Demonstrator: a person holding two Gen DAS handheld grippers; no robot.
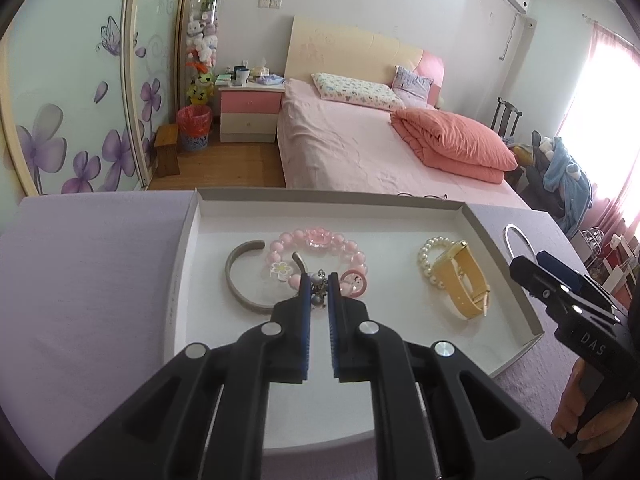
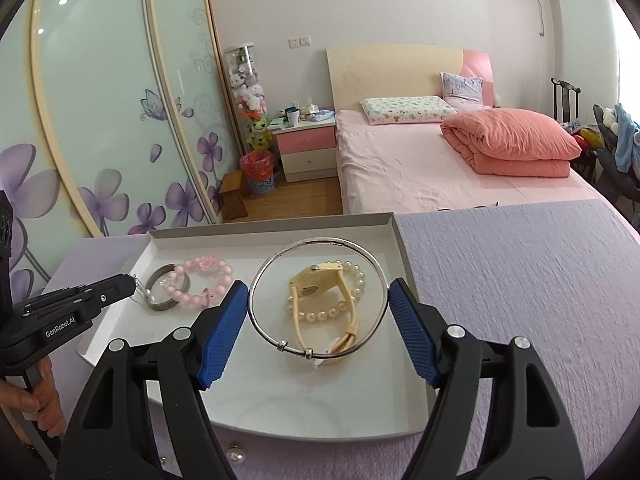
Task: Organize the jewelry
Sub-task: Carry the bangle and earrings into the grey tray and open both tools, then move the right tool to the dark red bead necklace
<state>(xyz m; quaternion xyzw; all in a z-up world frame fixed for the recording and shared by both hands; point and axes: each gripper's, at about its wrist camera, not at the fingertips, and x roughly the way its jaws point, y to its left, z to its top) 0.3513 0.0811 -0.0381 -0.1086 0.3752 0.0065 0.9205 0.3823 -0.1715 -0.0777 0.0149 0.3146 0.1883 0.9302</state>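
The white tray [image 2: 404, 248] sits on the lavender counter [image 2: 520, 280], bare cloth to its right. In it lie a grey cuff [image 1: 236, 280], pink bead bracelet [image 1: 316, 240], pearl bracelet [image 1: 428, 264] and yellow watch [image 1: 468, 284]. The right gripper [image 2: 319, 298] has its jaws clamped on a silver bangle [image 2: 256, 280] above the watch. The left gripper [image 1: 319, 284] has its jaws nearly together, pinching a small charm chain [image 2: 140, 290] over the cuff.

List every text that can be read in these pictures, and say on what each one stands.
"DAS": on the right gripper, side of its body, seen from the left wrist.
"GenRobot.AI": on the left gripper, side of its body, seen from the right wrist.
Watch face: too small to read.
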